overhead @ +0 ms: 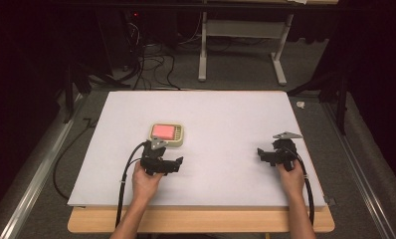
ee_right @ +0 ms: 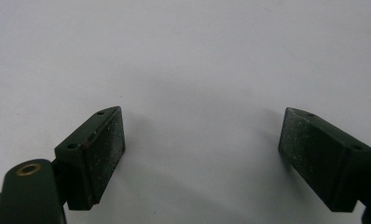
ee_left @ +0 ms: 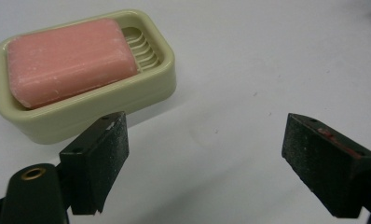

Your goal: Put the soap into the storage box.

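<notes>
- The soap dish [overhead: 167, 133] with its pink soap [overhead: 163, 131] is the one obstacle on the white table [overhead: 226, 119], just beyond the left gripper [overhead: 172, 164].
- Bare table lies between the two grippers and ahead of the right gripper [overhead: 263, 153].

Black grippers [overhead: 162, 163] w/ black cables, grey plates, brass-ringed holes; forearms bare.

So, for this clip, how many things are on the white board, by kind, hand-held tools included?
Soap: 1
Soap dish: 1
Claws: 2, the left claw and the right claw, both open
Total: 4
</notes>
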The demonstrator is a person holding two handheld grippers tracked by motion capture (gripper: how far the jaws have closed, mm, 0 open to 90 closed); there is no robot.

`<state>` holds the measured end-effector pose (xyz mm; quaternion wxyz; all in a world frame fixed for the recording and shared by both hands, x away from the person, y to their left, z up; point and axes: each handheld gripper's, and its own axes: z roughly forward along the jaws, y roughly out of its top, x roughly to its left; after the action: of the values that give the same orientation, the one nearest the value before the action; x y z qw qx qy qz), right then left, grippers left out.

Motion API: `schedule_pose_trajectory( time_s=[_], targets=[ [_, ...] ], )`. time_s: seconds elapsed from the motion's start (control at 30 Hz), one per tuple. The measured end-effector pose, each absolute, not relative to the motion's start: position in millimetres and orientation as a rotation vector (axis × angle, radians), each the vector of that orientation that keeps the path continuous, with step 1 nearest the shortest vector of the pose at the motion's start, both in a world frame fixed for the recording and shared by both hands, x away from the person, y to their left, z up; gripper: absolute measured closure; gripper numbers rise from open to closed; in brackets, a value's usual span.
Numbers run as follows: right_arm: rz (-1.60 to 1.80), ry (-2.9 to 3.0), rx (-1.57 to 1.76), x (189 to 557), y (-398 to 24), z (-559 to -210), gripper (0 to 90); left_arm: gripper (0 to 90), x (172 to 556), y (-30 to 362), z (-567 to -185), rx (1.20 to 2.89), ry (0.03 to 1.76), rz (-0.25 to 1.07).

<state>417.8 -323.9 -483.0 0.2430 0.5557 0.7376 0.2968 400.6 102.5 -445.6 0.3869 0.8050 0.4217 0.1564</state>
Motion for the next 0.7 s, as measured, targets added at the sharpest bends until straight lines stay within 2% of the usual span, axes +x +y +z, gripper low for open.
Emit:
schedule_pose_trajectory(
  time_s=[0.7],
  targets=[
    [0.811,2.016,1.517,417.8,-324.0,-483.0,15.0,15.4,408.9,86.0,-469.8,2.112,1.080,0.403]
  ],
)
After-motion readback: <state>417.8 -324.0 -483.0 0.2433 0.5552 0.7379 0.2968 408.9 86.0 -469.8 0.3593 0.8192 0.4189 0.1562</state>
